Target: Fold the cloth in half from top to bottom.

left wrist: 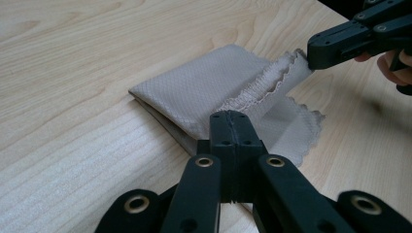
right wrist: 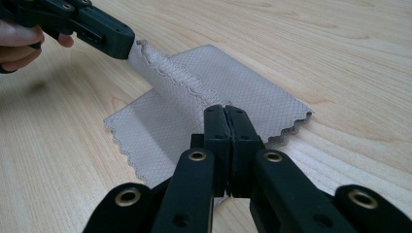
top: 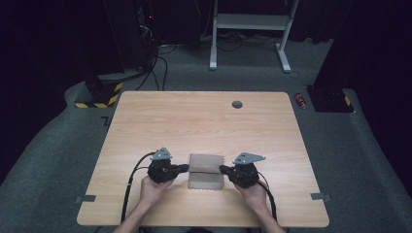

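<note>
Beige cloth [top: 206,172] lies on the near middle of the desk [top: 204,121], between the two hands. It's folded, with a pinked edge lifted along its middle line.

Left gripper [top: 183,168] comes in from the cloth's left side, jaws pressed together on that lifted edge. In the left gripper view the cloth [left wrist: 204,92] runs straight into the closed jaws. Right gripper [top: 223,169] mirrors it from the right side, jaws also pinching the same edge. In the right gripper view the raised strip of cloth [right wrist: 194,97] stretches from its jaws across to the other gripper [right wrist: 124,41].

Step, as I read it: mid-fold or unfold, top layer held taut at both ends, rest of the cloth flat on the desk.

Next move probably needs both hands carrying the edge together, same height and pace, toward the far or near side, so the layer lands square. Uneven pull would skew it.
</note>
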`<state>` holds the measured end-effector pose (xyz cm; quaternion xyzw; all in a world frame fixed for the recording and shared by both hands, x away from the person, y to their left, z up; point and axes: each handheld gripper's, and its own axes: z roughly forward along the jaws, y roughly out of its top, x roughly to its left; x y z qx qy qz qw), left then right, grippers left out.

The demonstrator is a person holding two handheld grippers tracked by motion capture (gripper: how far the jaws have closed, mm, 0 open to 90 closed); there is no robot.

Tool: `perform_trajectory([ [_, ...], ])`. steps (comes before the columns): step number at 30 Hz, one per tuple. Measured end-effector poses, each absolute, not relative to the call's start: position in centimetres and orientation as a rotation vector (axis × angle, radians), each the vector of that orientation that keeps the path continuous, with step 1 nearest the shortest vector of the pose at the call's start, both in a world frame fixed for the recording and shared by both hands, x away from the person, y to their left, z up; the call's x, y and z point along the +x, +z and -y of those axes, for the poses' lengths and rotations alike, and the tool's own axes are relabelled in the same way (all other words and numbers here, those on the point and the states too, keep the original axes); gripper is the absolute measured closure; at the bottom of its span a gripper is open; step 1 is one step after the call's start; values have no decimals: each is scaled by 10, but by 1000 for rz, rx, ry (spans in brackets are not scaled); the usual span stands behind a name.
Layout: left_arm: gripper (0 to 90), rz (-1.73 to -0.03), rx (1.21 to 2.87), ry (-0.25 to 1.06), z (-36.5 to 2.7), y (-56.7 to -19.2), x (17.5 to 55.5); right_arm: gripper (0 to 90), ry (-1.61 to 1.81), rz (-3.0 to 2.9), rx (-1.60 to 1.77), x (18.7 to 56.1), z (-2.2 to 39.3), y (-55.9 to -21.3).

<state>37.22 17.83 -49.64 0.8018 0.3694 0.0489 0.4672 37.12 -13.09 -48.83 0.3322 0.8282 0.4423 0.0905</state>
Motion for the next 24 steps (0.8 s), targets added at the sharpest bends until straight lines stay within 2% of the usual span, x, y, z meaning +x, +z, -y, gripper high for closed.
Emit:
perform_trajectory([
  [24, 900, -911, 1996, 114, -177, -506, 363, 884, 1294, -2502, 989, 363, 130, -502],
])
